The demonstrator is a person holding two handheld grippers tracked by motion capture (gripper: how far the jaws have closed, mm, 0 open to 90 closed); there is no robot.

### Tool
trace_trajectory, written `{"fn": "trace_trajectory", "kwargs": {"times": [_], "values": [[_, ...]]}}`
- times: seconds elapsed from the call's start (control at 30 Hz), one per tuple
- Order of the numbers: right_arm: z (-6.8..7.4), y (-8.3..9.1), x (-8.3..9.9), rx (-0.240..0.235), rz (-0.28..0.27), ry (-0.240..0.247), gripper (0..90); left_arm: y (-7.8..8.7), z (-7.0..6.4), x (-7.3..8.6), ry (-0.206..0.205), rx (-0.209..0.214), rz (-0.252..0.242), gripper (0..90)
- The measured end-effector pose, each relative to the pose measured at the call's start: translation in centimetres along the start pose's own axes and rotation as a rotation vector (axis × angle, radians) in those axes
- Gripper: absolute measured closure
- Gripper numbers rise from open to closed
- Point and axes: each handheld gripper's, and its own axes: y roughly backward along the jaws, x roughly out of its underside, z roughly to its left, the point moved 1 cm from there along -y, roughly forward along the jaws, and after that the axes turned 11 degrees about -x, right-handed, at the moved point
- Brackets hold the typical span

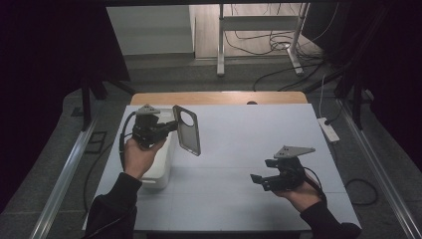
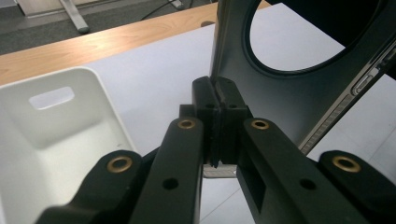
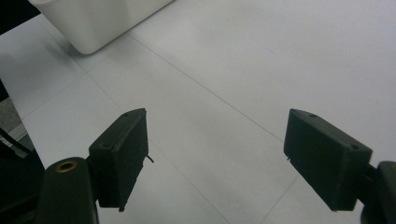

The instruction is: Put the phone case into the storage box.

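Fingers of my right gripper (image 1: pixel 262 180) are spread wide with nothing between them, low over the bare white table (image 1: pixel 239 199), near my side. Farther away, my left gripper (image 1: pixel 171 126) is clamped on the edge of a dark phone case (image 1: pixel 187 130) and holds it in the air, upright. Just under this hand I see the white bin (image 1: pixel 158 169), standing on the table.
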Motion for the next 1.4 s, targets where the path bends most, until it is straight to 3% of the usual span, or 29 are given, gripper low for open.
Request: {"fn": "trace_trajectory", "kwargs": {"times": [0.63,1.4], "values": [[-0.4,2.1,2.1,0.048,0.017,-0.033,10.4,0.5,2.1,-1.2,0.023,-0.047,-0.002,88.9],[-0.7,4.6,4.7,0.119,-0.015,-0.063,0.0,0.8,4.4,-2.5,0.043,-0.110,-0.009,89.0]]}}
